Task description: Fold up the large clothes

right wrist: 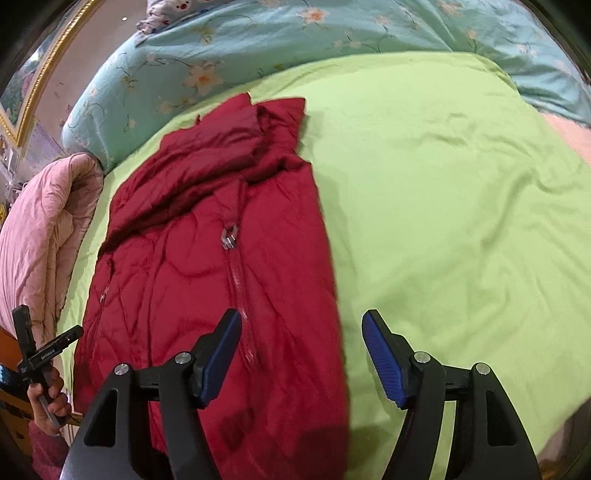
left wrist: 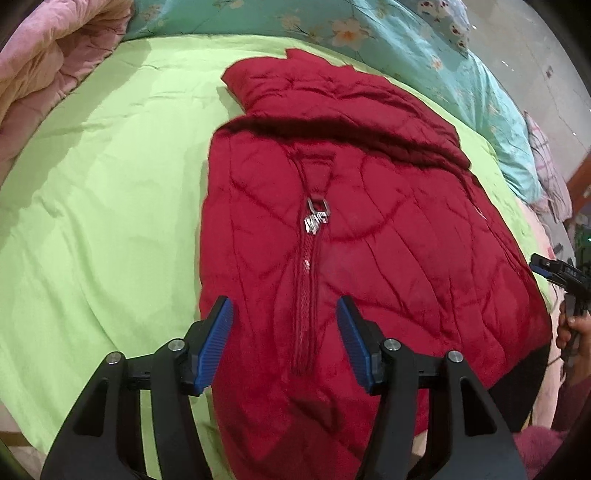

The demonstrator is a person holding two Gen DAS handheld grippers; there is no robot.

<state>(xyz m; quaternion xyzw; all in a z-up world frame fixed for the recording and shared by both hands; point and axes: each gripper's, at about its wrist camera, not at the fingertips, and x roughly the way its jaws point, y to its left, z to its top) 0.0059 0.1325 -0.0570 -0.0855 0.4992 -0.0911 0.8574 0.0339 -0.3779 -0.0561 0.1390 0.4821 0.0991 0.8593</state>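
A dark red quilted jacket (left wrist: 369, 229) lies zipped up on a lime green sheet (left wrist: 110, 192). Its sides look folded inward, and a sleeve lies across the collar end. The silver zip pull (left wrist: 314, 218) sits mid-chest. My left gripper (left wrist: 284, 314) is open and empty, hovering over the jacket's lower zip. In the right wrist view the jacket (right wrist: 207, 258) lies left of centre. My right gripper (right wrist: 301, 332) is open and empty above the jacket's right edge, its right finger over the sheet (right wrist: 443, 203).
A teal floral quilt (left wrist: 388, 33) lies along the far side of the bed. A pink quilt (left wrist: 44, 55) is bundled at one end and also shows in the right wrist view (right wrist: 40, 229). The other gripper (left wrist: 554, 269) shows at the right edge.
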